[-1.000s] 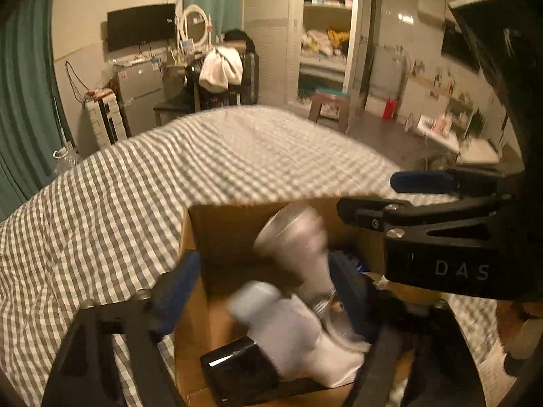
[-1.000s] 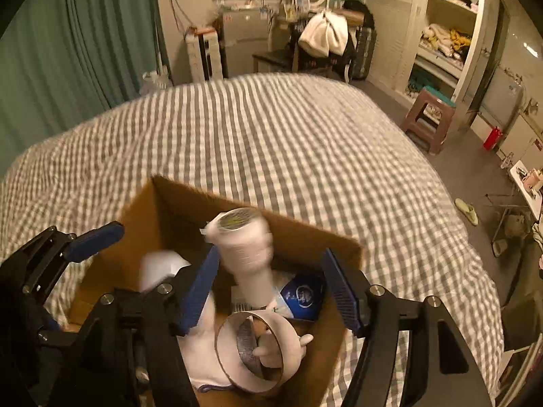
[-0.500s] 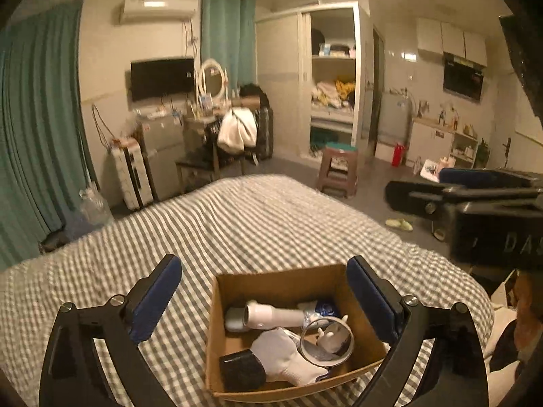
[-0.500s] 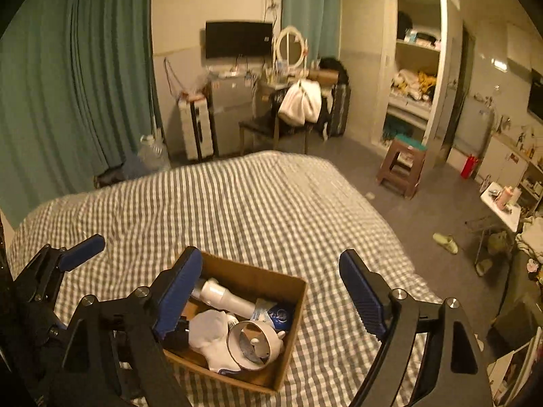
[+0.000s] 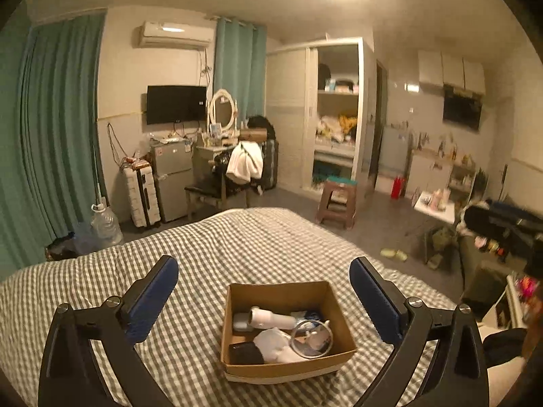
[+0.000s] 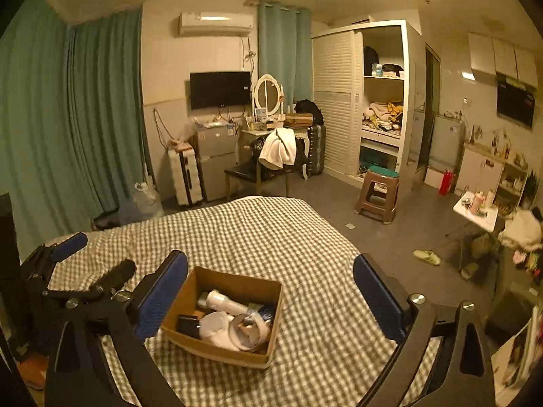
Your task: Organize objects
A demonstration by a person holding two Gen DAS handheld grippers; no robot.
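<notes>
Counted: two grippers, one cardboard box, one bed.

Left gripper (image 5: pixel 264 300): jaws spread wide, just been opening, nothing between the pads, nothing held. Raised above the bed, box framed between the blue fingers (image 5: pixel 154 298) but well below and beyond them.

Right gripper (image 6: pixel 270 302): jaws likewise wide, just been opening, empty. Also up off the bed; box seen low and left of centre between its fingers, not touched.

Cardboard box (image 5: pixel 285 368) (image 6: pixel 234 356): open-topped, resting on the checked bedcover (image 5: pixel 237 247) at the near end of the bed, near its right edge. No lid visible.

Inside the box, items lying loosely, overlapping:
- one white bottle (image 5: pixel 271 318) on its side, toward the far wall
- one small grey-white item at the far left corner, kind unclear
- one black block-shaped object (image 5: pixel 246 352) at the near left corner
- one white crumpled cloth-like item (image 5: pixel 275 344) near the middle
- one wide tape roll (image 6: pixel 247 330) at the near right
- one blue item (image 6: pixel 266 310) at the far right, mostly hidden

Total six; possibly more underneath, cannot tell.

Beyond the bed: one brown stool (image 6: pixel 376 193) on the floor to the right, one wall television (image 6: pixel 220 89) far, green curtains (image 6: pixel 68 118) on the left.
</notes>
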